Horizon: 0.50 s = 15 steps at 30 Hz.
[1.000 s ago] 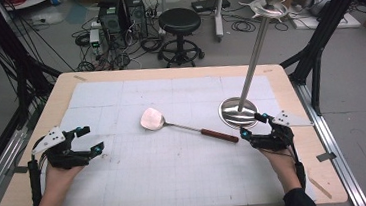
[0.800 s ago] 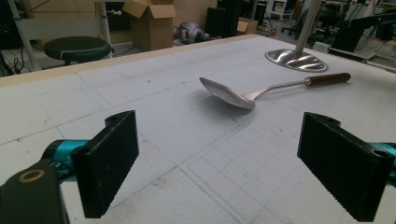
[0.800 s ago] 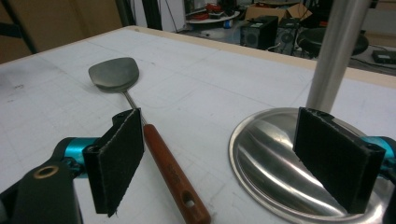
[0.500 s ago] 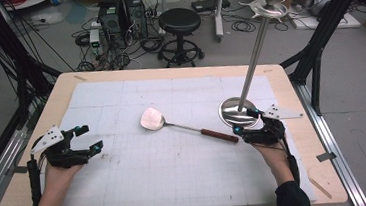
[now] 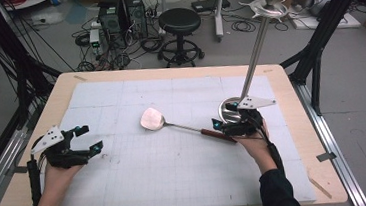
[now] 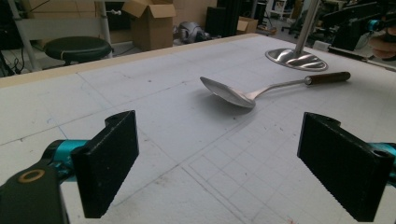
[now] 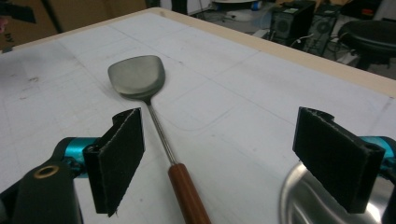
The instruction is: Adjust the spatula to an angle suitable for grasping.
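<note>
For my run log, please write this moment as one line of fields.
right gripper: open, jaws either side of spatula wooden handle | left gripper: open, holds nothing | spatula: flat on table | stand base: beside handle

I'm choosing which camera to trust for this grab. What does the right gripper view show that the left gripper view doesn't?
The right gripper view has the flat steel spatula's brown wooden handle running up between its own open black jaws, blade beyond, and a black swivel stool off the table.

The left gripper view has the whole spatula lying farther off, side-on, the upright steel pole rising from its round base, and cardboard boxes.

Both share the white gridded mat, the spatula, and the round steel base.
</note>
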Available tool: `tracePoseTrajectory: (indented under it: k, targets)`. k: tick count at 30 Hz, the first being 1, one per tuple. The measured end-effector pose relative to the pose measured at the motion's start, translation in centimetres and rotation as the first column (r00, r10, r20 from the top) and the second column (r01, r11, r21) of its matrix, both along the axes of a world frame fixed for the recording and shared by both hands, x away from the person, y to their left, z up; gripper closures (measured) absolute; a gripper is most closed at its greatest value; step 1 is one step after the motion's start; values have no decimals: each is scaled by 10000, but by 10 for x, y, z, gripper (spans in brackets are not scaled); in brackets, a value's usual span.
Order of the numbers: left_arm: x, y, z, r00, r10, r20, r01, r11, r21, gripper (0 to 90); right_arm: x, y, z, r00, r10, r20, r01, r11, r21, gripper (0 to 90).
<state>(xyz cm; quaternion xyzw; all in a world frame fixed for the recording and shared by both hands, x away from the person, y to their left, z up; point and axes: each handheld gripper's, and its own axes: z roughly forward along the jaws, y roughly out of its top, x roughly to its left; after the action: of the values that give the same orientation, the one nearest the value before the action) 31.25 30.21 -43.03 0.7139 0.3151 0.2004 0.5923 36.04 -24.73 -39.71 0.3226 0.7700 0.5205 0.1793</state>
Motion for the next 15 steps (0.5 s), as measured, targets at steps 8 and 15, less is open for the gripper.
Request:
tracePoseTrajectory:
  k: [8,15]
  targets:
    - [-1,-2,0,10000,-85,-14,85,9998,167,132,16,33,-2,9961,740,-473,-764,9957,-525,162]
    - [-2,-2,0,10000,-71,-23,72,9996,287,132,26,56,-6,9938,867,-702,-945,9886,-1176,166]
